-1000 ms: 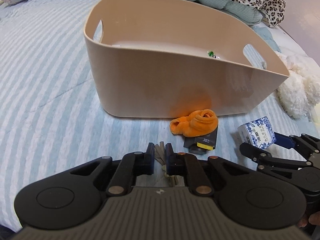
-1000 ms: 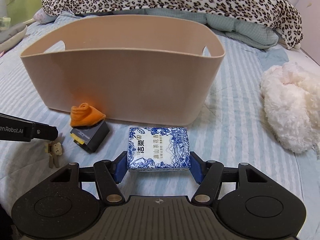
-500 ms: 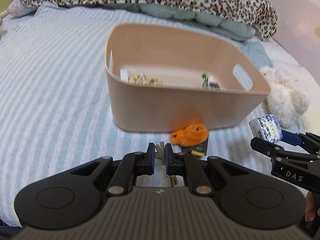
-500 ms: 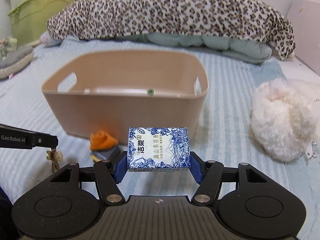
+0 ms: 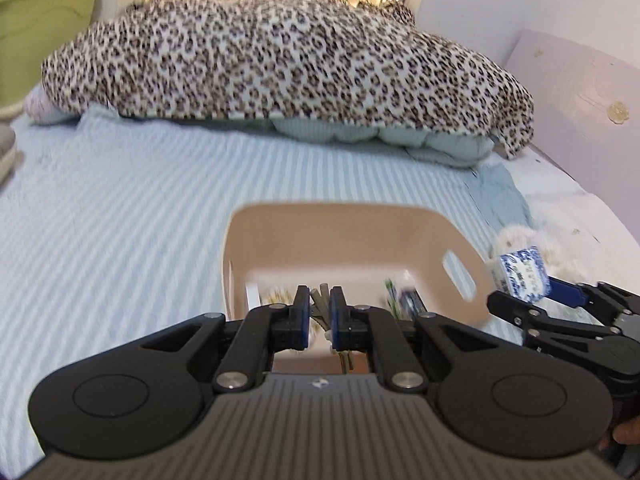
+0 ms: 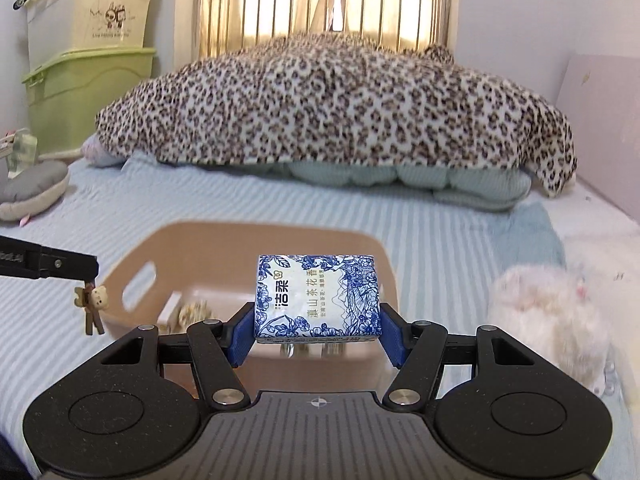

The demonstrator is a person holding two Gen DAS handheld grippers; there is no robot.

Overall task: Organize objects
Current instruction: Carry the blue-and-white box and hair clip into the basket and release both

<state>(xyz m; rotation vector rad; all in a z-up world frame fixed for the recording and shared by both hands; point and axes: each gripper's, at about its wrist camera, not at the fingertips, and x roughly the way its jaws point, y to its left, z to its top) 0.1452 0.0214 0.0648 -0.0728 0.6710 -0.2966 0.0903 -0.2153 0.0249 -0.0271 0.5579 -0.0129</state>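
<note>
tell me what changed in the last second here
Both hand-held grippers rose from the striped bedsheet to above the beige plastic bin. The left hand-held gripper carried up the keys with a small bear charm; the right hand-held gripper carried up the blue-and-white floral tissue pack. Nothing was released; both grips stayed shut, and the bin stayed put.
</note>
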